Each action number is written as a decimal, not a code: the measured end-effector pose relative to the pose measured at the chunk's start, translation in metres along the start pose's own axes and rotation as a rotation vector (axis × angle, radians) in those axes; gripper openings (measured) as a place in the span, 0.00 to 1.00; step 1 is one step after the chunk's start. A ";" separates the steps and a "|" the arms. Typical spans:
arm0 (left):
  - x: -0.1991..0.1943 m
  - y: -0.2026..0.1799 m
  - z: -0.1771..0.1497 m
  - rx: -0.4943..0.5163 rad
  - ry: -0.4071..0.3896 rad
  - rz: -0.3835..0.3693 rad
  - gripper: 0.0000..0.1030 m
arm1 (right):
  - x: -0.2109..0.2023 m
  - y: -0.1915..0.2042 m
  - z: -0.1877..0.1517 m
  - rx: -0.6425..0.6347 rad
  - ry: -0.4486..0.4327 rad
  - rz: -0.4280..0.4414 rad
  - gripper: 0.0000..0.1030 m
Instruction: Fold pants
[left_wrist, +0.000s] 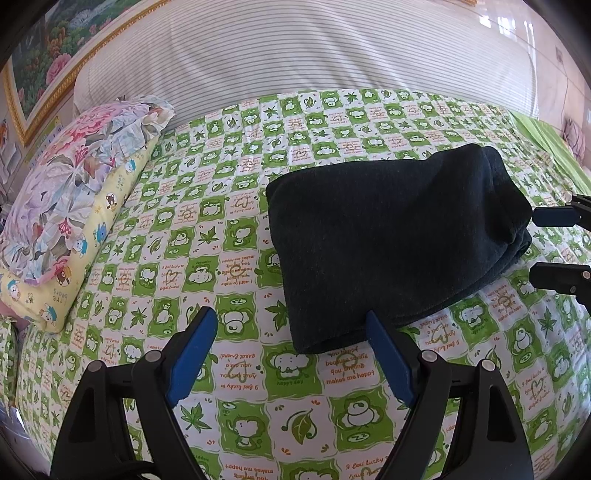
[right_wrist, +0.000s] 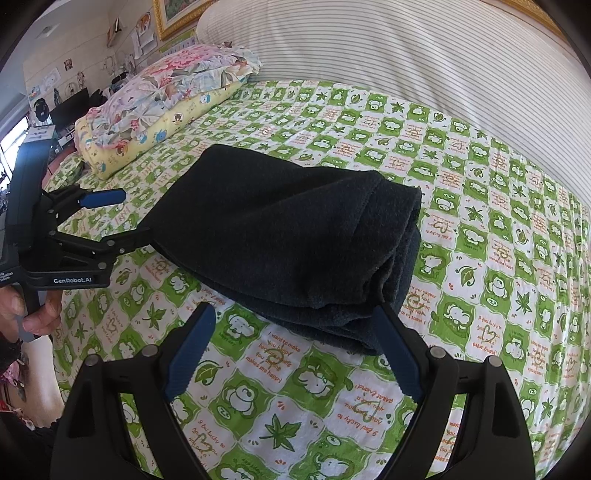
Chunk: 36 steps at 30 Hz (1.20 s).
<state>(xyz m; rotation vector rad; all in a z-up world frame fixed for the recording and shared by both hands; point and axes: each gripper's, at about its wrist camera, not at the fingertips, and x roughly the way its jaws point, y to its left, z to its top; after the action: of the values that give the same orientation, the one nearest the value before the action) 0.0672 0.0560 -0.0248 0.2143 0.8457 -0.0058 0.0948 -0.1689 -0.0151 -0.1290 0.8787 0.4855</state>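
Observation:
The dark navy pants (left_wrist: 399, 236) lie folded into a thick rectangular stack on the green-and-white patterned bed sheet (left_wrist: 229, 229). My left gripper (left_wrist: 291, 317) is open and empty, just short of the stack's near corner. My right gripper (right_wrist: 295, 314) is open and empty at the stack's near edge (right_wrist: 288, 236). In the left wrist view the right gripper (left_wrist: 546, 243) shows open at the stack's right end. In the right wrist view the left gripper (right_wrist: 129, 214) shows open at the stack's left end, its lower finger touching the cloth.
A floral pillow (left_wrist: 74, 184) on a yellow cartoon pillow (left_wrist: 92, 236) lies at the left of the bed. A large striped duvet (left_wrist: 314, 55) runs along the far side. A framed picture (left_wrist: 48, 48) hangs behind.

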 end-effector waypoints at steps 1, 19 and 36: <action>0.000 0.000 0.000 0.001 0.001 0.000 0.81 | 0.000 0.000 0.000 -0.001 0.000 0.000 0.84; 0.000 -0.001 0.001 0.000 0.000 0.000 0.81 | 0.001 -0.002 0.001 0.003 0.001 -0.001 0.85; 0.001 -0.004 0.001 -0.004 0.001 -0.008 0.81 | 0.002 -0.004 0.001 0.007 0.001 0.000 0.85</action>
<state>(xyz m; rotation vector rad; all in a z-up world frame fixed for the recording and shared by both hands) 0.0679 0.0525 -0.0257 0.2071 0.8477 -0.0115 0.0985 -0.1718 -0.0159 -0.1229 0.8811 0.4820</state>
